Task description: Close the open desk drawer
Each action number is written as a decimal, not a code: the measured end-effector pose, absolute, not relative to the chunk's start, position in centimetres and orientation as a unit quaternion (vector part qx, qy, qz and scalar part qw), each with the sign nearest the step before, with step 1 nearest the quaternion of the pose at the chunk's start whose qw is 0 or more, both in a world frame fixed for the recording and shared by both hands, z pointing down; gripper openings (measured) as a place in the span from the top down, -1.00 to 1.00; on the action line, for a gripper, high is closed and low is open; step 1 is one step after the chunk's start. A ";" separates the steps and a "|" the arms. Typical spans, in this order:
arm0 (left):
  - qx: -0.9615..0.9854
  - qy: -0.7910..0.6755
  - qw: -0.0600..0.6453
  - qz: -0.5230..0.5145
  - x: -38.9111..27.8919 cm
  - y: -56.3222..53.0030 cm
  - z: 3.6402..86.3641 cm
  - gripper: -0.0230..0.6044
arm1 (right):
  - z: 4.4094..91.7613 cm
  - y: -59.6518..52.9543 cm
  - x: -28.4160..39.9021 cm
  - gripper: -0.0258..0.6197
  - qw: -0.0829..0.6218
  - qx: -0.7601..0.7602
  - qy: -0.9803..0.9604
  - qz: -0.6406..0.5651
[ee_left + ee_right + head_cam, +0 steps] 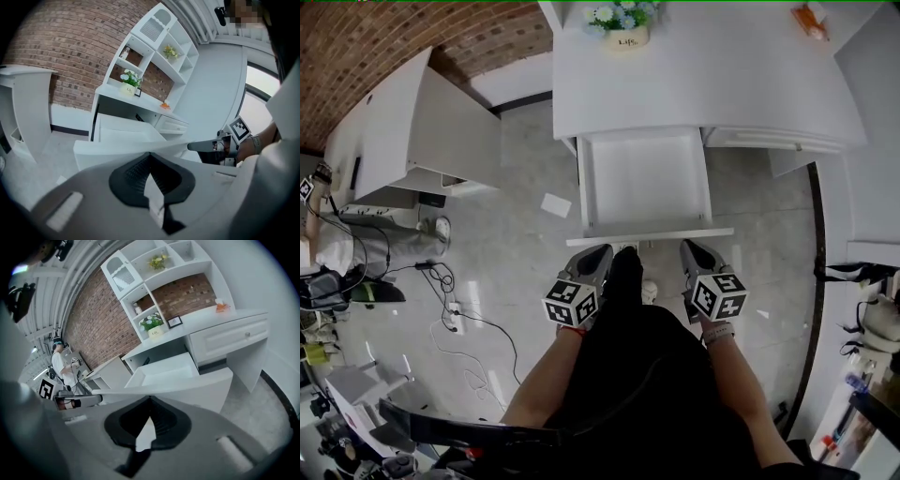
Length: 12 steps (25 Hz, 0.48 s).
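Observation:
The white desk (712, 84) has its middle drawer (647, 178) pulled far out and empty, its front panel (649, 235) facing me. My left gripper (601, 251) is shut and empty, its tip just short of the panel's left part. My right gripper (689, 246) is also shut and empty, by the panel's right part. I cannot tell if either tip touches. In the left gripper view the drawer front (103, 152) runs across right behind the joined jaws (150, 153). The right gripper view shows the drawer (166, 371) beyond the tip (150, 397).
A closed drawer (778, 141) sits to the right of the open one. A flower pot (625, 26) stands on the desk. A white cabinet (412, 131) stands at the left, with cables (455, 314) and a paper (555, 204) on the tiled floor. Another person (389, 239) stands far left.

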<state>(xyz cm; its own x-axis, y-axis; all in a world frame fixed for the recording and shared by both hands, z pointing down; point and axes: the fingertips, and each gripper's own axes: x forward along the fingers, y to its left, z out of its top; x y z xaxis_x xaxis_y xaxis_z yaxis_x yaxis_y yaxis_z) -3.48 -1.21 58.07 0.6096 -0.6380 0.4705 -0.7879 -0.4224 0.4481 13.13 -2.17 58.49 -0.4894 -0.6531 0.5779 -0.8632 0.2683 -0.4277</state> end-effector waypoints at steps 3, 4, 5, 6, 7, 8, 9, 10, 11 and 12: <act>0.833 -0.427 0.333 0.119 -3.6 -1.4 58.3 0.92 | 58.6 -2.6 13.1 0.92 0.148 0.481 -0.782 0.368; 0.831 -0.428 0.335 0.118 -3.7 -1.5 58.3 0.92 | 58.7 -2.7 13.1 0.92 0.147 0.481 -0.782 0.369; 0.831 -0.428 0.336 0.117 -3.7 -1.6 58.3 0.92 | 58.7 -2.9 13.0 0.92 0.147 0.481 -0.782 0.368; 0.830 -0.428 0.338 0.116 -3.7 -1.9 58.3 0.92 | 58.7 -3.1 13.0 0.92 0.148 0.481 -0.782 0.367; 0.829 -0.429 0.339 0.116 -3.7 -2.1 58.4 0.92 | 58.7 -3.3 13.0 0.92 0.150 0.482 -0.783 0.365; 0.829 -0.430 0.339 0.116 -3.7 -2.3 58.3 0.92 | 58.7 -3.6 13.0 0.92 0.151 0.482 -0.783 0.364; 0.828 -0.432 0.339 0.116 -3.7 -2.6 58.3 0.92 | 58.7 -3.8 13.0 0.92 0.151 0.482 -0.783 0.363; 0.827 -0.433 0.339 0.115 -3.7 -2.8 58.3 0.92 | 58.6 -4.0 13.0 0.92 0.151 0.482 -0.783 0.364; 0.827 -0.435 0.339 0.115 -3.7 -3.1 58.2 0.92 | 58.6 -4.3 13.0 0.92 0.151 0.481 -0.783 0.364; 0.826 -0.436 0.338 0.114 -3.7 -3.4 58.2 0.92 | 58.6 -4.6 13.0 0.92 0.151 0.481 -0.783 0.365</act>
